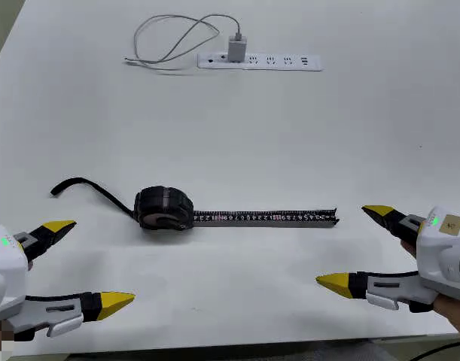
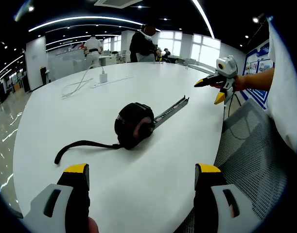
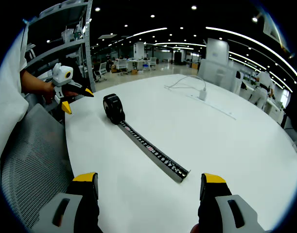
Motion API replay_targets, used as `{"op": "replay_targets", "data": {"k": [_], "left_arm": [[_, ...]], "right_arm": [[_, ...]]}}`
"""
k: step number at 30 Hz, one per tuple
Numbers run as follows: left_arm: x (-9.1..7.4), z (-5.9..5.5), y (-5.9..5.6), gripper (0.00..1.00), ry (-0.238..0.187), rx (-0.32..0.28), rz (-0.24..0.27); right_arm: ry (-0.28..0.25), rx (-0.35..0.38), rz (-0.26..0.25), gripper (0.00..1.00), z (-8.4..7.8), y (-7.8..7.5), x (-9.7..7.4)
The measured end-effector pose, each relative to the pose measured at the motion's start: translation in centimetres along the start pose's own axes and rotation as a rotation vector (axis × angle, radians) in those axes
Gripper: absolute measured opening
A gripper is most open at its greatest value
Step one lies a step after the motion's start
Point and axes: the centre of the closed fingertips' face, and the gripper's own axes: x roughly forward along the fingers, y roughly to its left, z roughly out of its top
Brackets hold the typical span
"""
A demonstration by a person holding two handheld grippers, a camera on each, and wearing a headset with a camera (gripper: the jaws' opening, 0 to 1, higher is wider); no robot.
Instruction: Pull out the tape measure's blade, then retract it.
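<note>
A broad white counter stretches through a large open-plan hall lit by long strips of ceiling lights. A shelving rack stands to one side, and two people stand beyond the counter's far end.

Near the counter's front edge lies a black tape measure on its side. Its blade is drawn out flat along the surface to the wearer's right, ending in a small hook. A black wrist strap trails from the case the other way.

The left claw hovers released at the near-left, its yellow-tipped jaws spread wide and holding nothing, apart from the case. The right claw hangs at the near-right, likewise spread wide and empty, its upper tip just beyond the blade's hooked end but not touching it.

At the counter's far side sits a white power strip with a charger plugged in, and a pale cable looping off to the left.
</note>
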Motion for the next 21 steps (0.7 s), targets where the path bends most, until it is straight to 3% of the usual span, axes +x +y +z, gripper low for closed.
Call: {"op": "replay_targets", "data": {"k": [5, 21], "left_arm": [[-0.4, -0.3, -0.4, 0.9, -0.023, -0.047, 0.003], [-2.0, -1.5, -0.1, 0.9, -0.047, -0.11, 0.072]], "right_arm": [[-0.034, 0.034, -0.016, 0.86, -0.2, 0.3, -0.5], [-0.041, 0.075, -0.045, 0.89, -1.9, 1.0, -1.1]]}}
